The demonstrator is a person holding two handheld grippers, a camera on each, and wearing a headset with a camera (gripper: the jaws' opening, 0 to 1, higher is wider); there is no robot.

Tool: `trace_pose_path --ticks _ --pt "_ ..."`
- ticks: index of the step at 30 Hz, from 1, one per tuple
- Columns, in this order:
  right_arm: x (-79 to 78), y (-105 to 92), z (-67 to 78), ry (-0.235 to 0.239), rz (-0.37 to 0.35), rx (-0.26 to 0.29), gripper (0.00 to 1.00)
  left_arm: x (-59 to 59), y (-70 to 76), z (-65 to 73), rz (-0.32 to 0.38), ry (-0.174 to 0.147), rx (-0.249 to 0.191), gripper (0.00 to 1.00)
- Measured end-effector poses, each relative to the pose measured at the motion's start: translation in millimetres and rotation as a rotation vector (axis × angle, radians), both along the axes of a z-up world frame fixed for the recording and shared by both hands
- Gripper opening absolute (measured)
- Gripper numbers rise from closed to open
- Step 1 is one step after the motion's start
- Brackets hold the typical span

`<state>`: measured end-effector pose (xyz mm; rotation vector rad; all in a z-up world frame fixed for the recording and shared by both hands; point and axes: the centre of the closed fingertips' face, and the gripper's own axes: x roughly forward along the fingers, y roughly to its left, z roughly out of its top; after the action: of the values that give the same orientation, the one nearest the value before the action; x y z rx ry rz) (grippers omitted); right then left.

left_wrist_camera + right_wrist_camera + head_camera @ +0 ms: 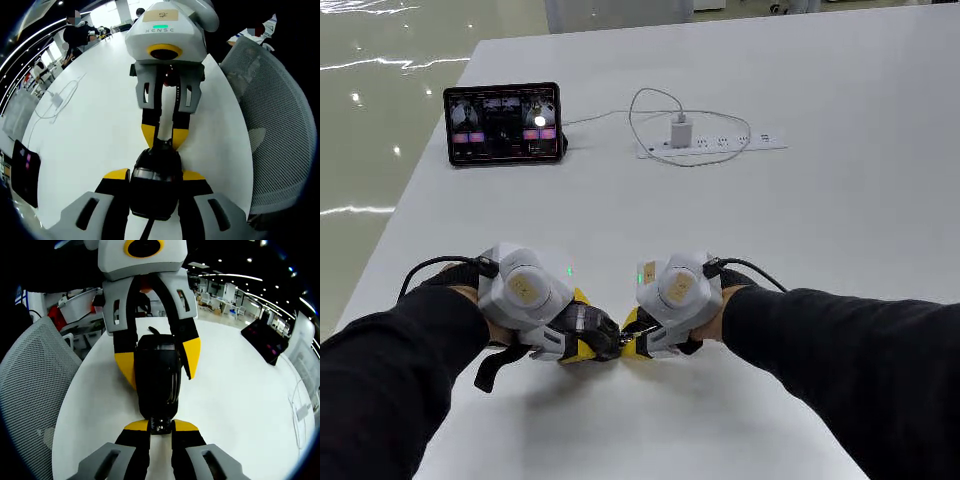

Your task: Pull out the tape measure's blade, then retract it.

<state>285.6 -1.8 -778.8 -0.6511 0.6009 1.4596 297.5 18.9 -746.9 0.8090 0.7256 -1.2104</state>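
Clamping the black tape measure (154, 196) by its case over the near end of the table (770, 220), the left gripper (155, 174) anchors it while the right gripper (161, 426) pinches the end hook (161, 429), ready to draw out a blade apparently not yet extended.

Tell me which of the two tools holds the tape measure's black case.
The left tool: its jaws clamp the black case on both sides, while the right tool only pinches the blade tip at the case's mouth.
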Motion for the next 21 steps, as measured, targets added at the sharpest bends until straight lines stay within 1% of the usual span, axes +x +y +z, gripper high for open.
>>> trace_pose_path --ticks 3,5,7,8,9,13,14,18,21 --pt "-1.0 -0.7 0.6 -0.008 0.01 0.015 0.13 0.2 0.2 -0.1 0.001 0.003 -0.003 0.31" --pt "-0.8 -1.0 1.3 0.006 -0.005 0.041 0.12 0.2 0.3 -0.2 0.001 0.003 -0.003 0.31" --pt "-0.8 -1.0 0.9 0.013 -0.012 0.047 0.12 0.3 0.8 -0.1 0.001 0.004 -0.004 0.31" --pt "-1.1 -0.7 0.7 0.005 -0.007 0.045 0.12 0.6 1.1 0.0 0.003 0.006 -0.009 0.31" --pt "-1.6 -0.6 0.3 -0.025 0.018 0.037 0.11 0.9 1.2 0.2 0.001 0.004 -0.017 0.32" --pt "-0.2 -3.4 0.6 0.02 -0.017 0.067 0.11 0.4 1.8 1.1 0.008 0.004 -0.034 0.32" --pt "0.3 -3.5 0.1 0.028 -0.022 0.068 0.11 0.2 2.1 1.3 0.007 0.003 -0.036 0.31" --pt "-1.0 -3.7 -0.3 0.041 -0.018 0.058 0.11 0.4 2.3 1.4 0.011 0.004 -0.047 0.31" --pt "-1.4 -4.3 -0.4 0.04 -0.016 0.055 0.11 -0.1 1.7 1.2 0.011 0.007 -0.048 0.31"
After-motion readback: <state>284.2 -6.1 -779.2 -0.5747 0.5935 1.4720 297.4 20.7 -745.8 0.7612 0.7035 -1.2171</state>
